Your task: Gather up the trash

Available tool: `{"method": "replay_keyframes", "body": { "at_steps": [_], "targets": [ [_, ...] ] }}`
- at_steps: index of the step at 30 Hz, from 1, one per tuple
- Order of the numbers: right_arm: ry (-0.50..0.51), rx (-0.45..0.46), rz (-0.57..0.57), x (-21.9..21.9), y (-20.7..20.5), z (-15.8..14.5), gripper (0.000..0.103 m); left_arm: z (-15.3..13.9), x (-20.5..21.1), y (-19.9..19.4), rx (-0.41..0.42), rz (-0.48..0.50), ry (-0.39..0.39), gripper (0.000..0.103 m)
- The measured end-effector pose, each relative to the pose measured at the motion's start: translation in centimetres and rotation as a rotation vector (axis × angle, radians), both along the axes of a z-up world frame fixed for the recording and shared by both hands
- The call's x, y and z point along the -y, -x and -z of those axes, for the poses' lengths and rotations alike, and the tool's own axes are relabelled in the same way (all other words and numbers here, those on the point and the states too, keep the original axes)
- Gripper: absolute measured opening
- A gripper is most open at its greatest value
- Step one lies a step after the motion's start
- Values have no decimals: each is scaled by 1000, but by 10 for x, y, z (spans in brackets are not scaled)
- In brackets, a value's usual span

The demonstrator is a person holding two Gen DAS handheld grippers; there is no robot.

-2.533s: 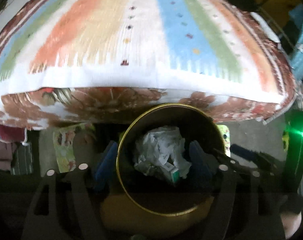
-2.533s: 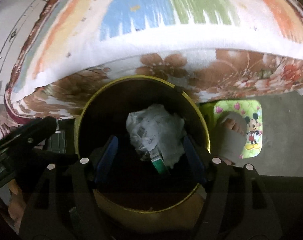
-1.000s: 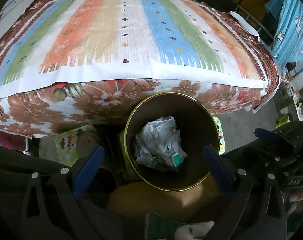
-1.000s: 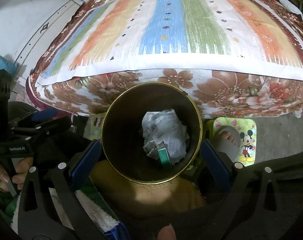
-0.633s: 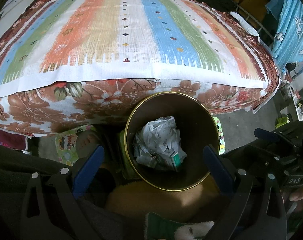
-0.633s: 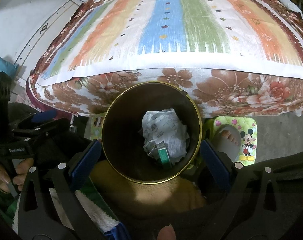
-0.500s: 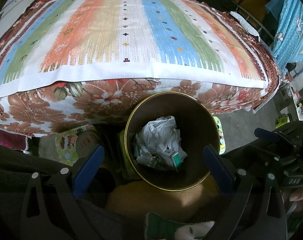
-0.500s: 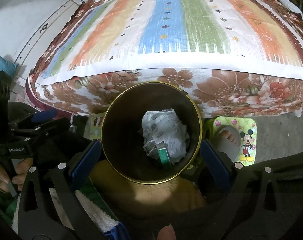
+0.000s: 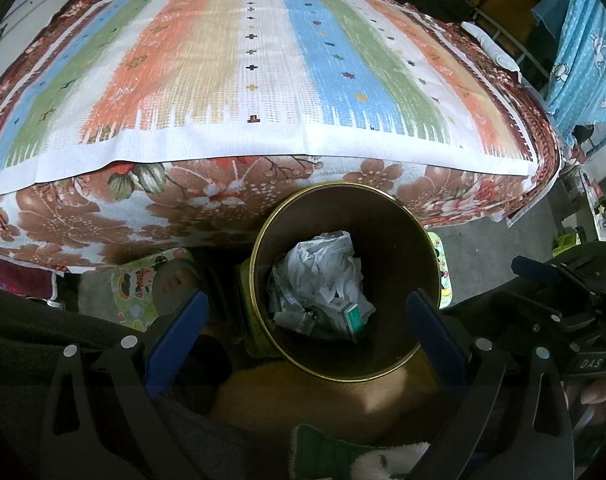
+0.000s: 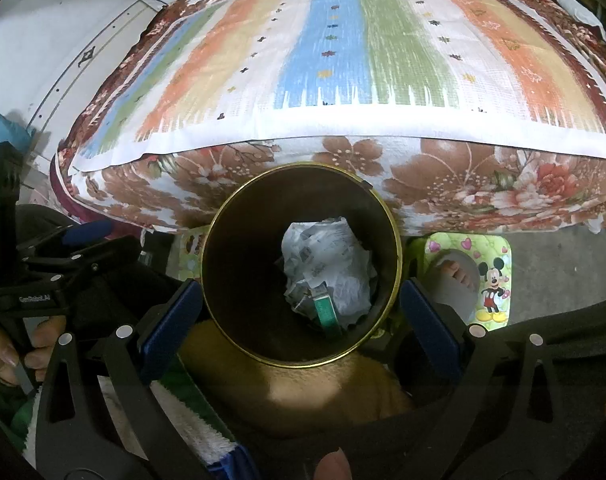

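we hold both the left gripper and right gripper spread wide, empty, above the round gold-rimmed metal bin; crumpled white paper trash lies inside, toward three o'clock.

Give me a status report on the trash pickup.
Left gripper open, right gripper open, both empty. Crumpled paper and green box inside bin. Nothing blocking.

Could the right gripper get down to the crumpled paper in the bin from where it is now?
Probably yes. The right gripper is open and held above the bin, whose mouth has no lid, and the crumpled paper lies exposed on top. The bin looks deep, so it would have to reach well inside.
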State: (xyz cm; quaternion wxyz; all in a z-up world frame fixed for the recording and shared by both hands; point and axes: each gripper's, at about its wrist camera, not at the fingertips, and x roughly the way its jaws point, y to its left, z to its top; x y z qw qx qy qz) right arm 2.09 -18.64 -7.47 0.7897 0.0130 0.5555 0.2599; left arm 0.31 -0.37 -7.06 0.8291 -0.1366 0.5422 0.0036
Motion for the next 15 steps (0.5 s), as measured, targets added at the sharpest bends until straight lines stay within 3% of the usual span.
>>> {"method": "replay_keyframes", "body": {
  "at_steps": [15],
  "targets": [
    [5,-5,1,2,1,2,94,0,0,0,-1,0,0,97]
  ]
}}
